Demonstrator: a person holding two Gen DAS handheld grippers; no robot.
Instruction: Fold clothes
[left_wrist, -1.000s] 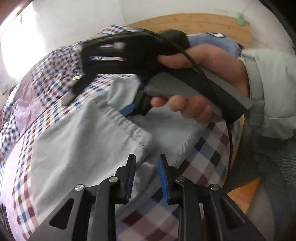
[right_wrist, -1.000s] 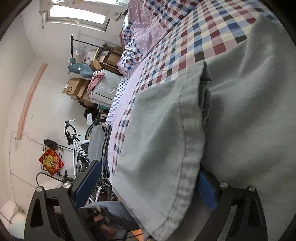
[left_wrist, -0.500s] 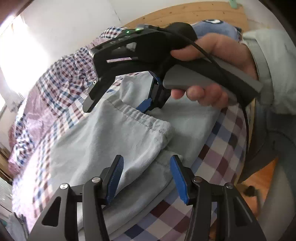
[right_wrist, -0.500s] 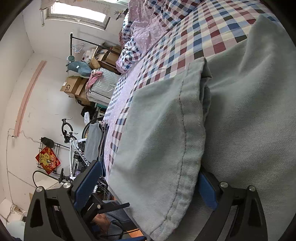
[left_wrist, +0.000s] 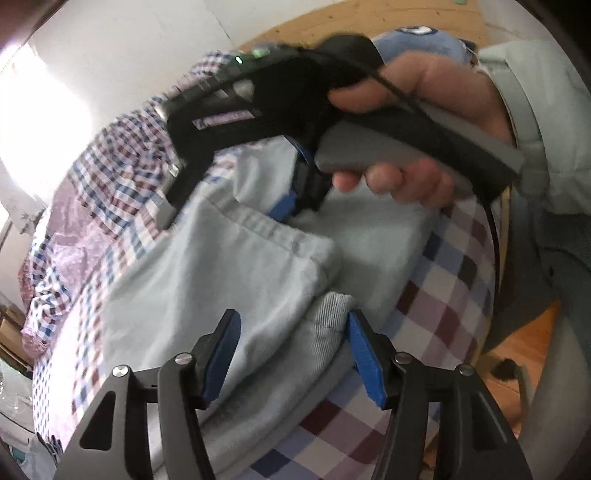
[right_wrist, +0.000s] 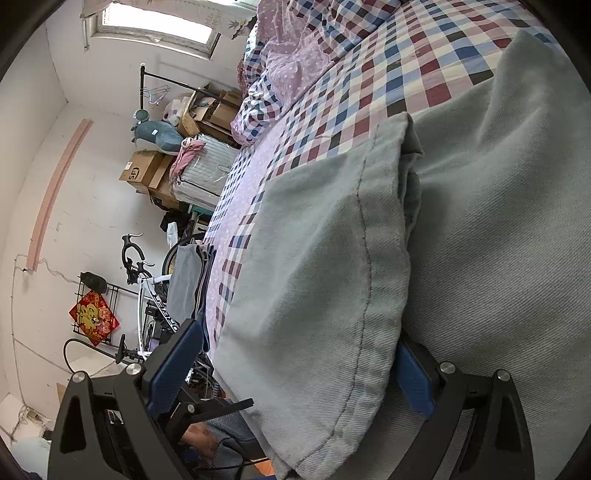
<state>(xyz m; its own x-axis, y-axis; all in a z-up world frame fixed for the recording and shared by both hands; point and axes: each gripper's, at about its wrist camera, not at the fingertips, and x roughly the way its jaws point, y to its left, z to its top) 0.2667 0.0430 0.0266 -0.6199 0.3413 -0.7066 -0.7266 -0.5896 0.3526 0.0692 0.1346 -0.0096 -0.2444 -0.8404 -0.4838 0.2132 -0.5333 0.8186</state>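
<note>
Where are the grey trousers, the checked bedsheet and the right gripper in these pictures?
grey trousers (right_wrist: 314, 258): right wrist view, on the folded hem.
checked bedsheet (right_wrist: 424, 55): right wrist view, on a bare part.
right gripper (right_wrist: 291, 365): right wrist view, midway between its fingertips.

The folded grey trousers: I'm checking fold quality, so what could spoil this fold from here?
1. The left claw has just been opening, with the folded corner of the grey trousers loose between its pads; the layers may spring apart.
2. The trousers lie near the edge of the checked bedsheet, so they could slide off.
3. The right claw straddles the hem and might drag it.
</note>
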